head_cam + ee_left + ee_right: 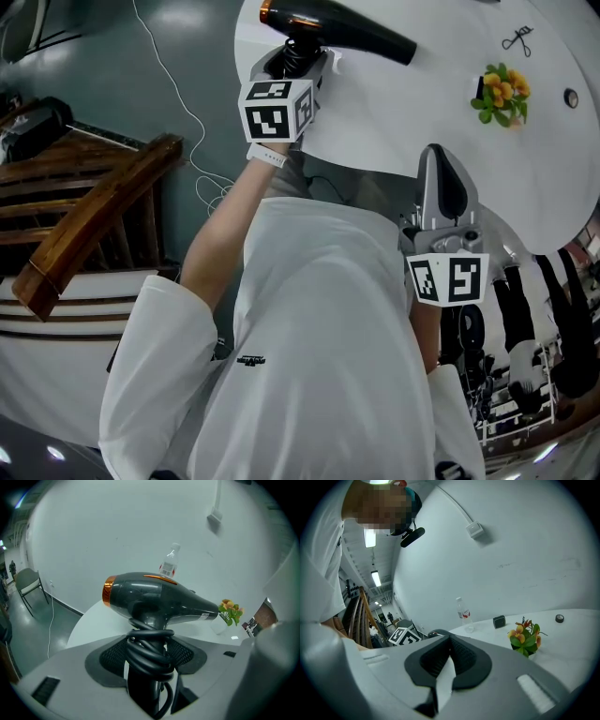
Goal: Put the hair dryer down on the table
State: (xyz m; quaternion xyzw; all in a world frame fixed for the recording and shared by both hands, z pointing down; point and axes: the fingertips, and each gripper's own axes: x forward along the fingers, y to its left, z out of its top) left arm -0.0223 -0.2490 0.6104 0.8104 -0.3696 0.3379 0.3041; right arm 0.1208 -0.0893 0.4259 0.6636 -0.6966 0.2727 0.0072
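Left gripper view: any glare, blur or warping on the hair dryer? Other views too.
Left gripper view: hair dryer sharp, soft sheen along its barrel, no blown glare; fisheye bends the table edge, corners black. Head view: same bowing, even light on the table. Right gripper view: ceiling lamps blown out, near plastic soft.

It looked like a large lab or office hall rather than a home. A bare white wall [117,522] with a surface-mounted cable box [474,528] stood beyond the right gripper [449,644]. Strip ceiling lights [375,578] ran off to its left, and a grey floor [122,66] lay left of the left gripper [150,648].
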